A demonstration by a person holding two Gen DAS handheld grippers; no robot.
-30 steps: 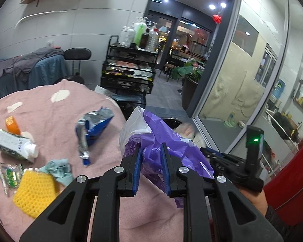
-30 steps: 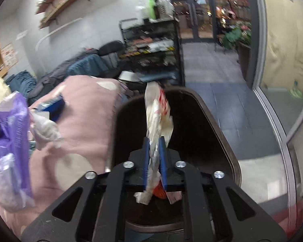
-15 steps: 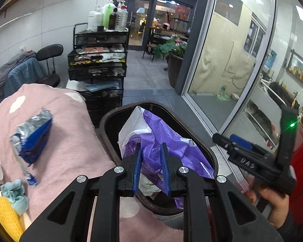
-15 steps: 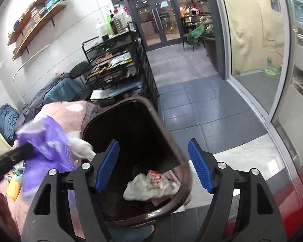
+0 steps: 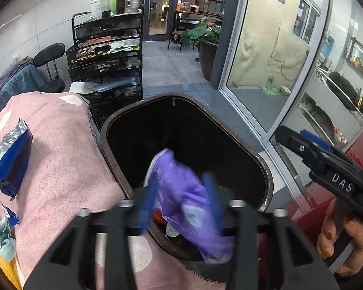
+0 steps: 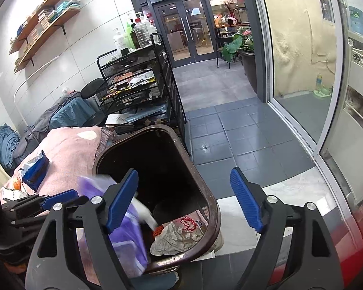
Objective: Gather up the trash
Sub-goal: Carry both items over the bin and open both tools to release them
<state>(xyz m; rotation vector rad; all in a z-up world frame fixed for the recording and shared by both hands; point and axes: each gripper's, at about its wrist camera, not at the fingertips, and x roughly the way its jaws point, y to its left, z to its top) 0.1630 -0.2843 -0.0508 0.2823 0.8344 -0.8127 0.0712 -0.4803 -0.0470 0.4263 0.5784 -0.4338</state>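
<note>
- The pink table point(image 5: 60, 159) lies to the left of the bin point(image 5: 261, 166) in both views, its edge touching the brown rim. Trash is left on it, so the next pickup lies leftward from both tongs.
- The bin stands open-topped right under both tongs. In the right wrist view a crumpled white wrapper point(image 6: 179, 236) with red print already lies at its bottom.
- The purple bag point(image 5: 181, 200), blurred, hangs between the left tongs' blue pads point(image 5: 211, 200) and over the bin's near edge, its long axis running from upper left to lower right. Most of it is inside the rim.
- The left tongs point(image 5: 180, 205) have just been opening. The pads stand apart with the bag between them, and they do not seem to press on it, though the blur makes this hard to read. I judge the bag is being let go into the bin.
- The right tongs point(image 6: 185, 198) have just been opening too. They stand wide apart with nothing between them, above the bin's right half.
- The blue snack pack point(image 5: 9, 159) lies near the table's left side, well apart from the bin, long axis roughly upright in the left wrist view.
- The left tongs are on the table side, so I judge the left hand nearer the pack.
</note>
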